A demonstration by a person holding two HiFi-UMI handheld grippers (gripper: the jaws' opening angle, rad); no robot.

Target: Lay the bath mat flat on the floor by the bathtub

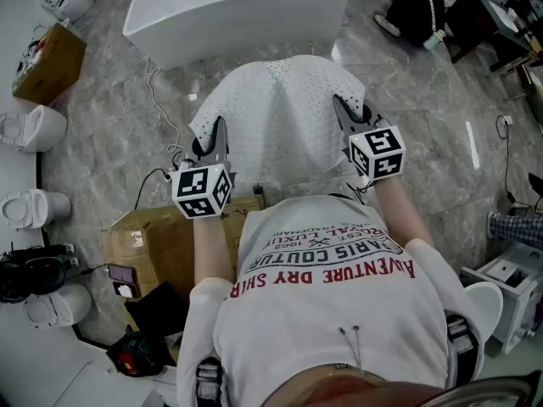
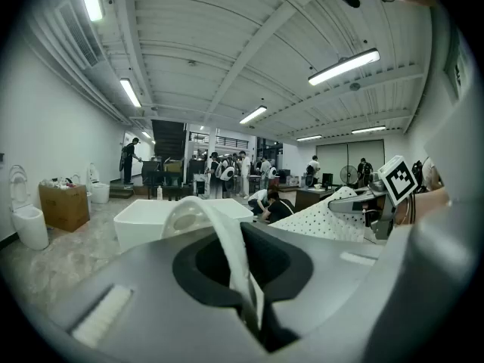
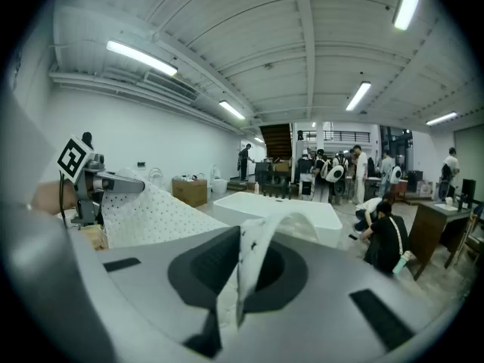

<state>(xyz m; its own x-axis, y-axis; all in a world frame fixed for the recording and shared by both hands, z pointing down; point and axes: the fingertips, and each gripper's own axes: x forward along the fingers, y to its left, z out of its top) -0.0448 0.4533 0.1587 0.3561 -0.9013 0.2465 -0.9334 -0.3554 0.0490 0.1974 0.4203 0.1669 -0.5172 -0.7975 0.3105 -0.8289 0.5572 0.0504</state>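
White dotted bath mat (image 1: pixel 280 117) hung in air, stretched between both grippers, above grey marble floor (image 1: pixel 424 142). White bathtub (image 1: pixel 237 7) stood at 12 o'clock from mat.
Left gripper (image 1: pixel 215 136): fingers clenched on mat edge at 8 o'clock.
Right gripper (image 1: pixel 346 108): fingers clenched on mat edge at 3 o'clock.
Mat middle bulged up; far edge drooped.
Step in hand, as judged: lowering mat.
To do well: pull hands apart until taut, set 12 o'clock edge down first, parallel to tub side, then lower near edge; release only once flat.
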